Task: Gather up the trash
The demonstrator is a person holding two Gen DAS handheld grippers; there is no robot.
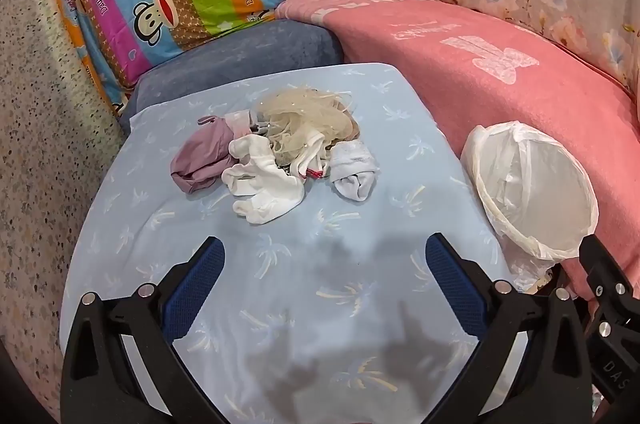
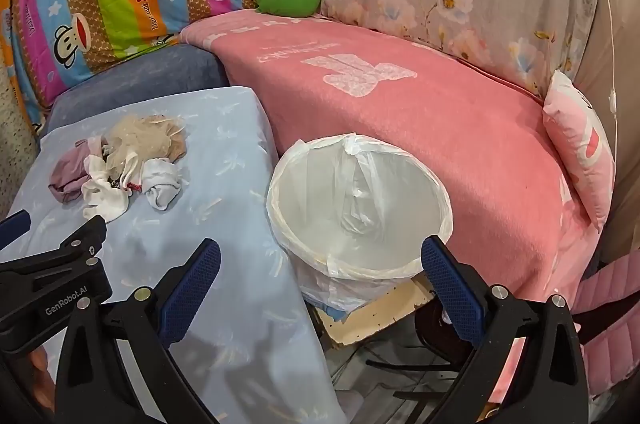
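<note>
Pale blue palm-print cloth covers our surface (image 1: 320, 284), smooth under our left gripper (image 1: 325, 256), spread wide and empty. Ahead of it lies a soft heap: white socks (image 1: 264, 184), a mauve garment (image 1: 202, 160), frizzy cream netting (image 1: 304, 120). Our right gripper (image 2: 320, 260), also wide and empty, hangs above the round bin (image 2: 360, 208), lined with crinkly white plastic. Beyond it stretches a fuzzy pink blanket (image 2: 440, 128).

Both wrist views look forward and downward from close above, the left over the blue-sheeted table (image 1: 280, 304), the right over the lined bin (image 2: 356, 268), sharing both.
</note>
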